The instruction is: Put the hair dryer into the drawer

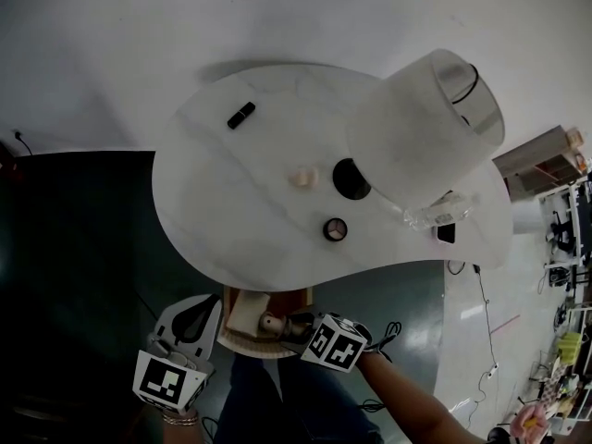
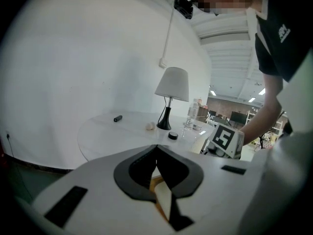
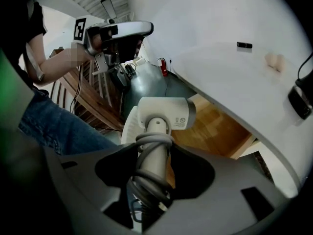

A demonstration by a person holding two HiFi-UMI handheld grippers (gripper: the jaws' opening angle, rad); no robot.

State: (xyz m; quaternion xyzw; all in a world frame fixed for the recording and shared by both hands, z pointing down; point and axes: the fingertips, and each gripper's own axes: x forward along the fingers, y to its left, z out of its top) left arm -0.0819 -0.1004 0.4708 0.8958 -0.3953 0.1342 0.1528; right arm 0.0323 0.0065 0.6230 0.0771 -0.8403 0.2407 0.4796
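The white hair dryer, its grey cord wound round the handle, is held by the handle in my shut right gripper. In the head view the hair dryer hangs over the open wooden drawer under the table's near edge, with my right gripper just right of it. The drawer's wooden inside shows behind the dryer head. My left gripper is at the drawer's left side. Its jaws meet at the tips with nothing between them.
The white curved table carries a lamp, a small black stick, a pale lump, a round compact and a clear bottle. A dark floor lies to the left, cables and cluttered desks to the right.
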